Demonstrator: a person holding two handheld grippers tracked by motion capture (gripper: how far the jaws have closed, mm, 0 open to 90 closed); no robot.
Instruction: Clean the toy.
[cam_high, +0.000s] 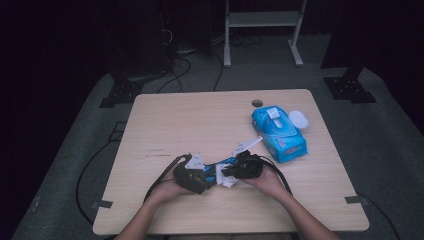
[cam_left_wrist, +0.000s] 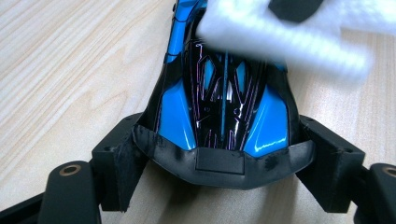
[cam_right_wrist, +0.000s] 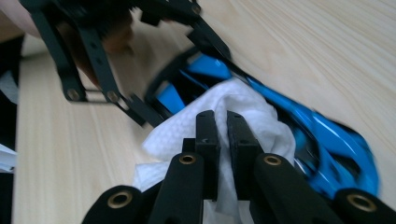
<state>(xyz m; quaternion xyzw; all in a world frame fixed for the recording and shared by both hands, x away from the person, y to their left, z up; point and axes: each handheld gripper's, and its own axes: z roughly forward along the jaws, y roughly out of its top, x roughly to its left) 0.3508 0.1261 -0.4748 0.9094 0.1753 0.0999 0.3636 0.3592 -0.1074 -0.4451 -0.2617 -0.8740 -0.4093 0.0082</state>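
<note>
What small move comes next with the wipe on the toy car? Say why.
Probably sweep the white wipe further along the blue toy car. The right hand-held gripper is shut on the wipe, which lies on the car's glossy body, and the left hand-held gripper clamps the car's end, so it looks steady enough to rub.

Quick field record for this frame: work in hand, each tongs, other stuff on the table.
work: wiping a blue toy car with a white wipe
left tongs: shut on the car's end, steadying it on the table
right tongs: shut on the wipe, pressed to the car body
also on table: blue wipes pack, flap open; white lid beside it
</note>
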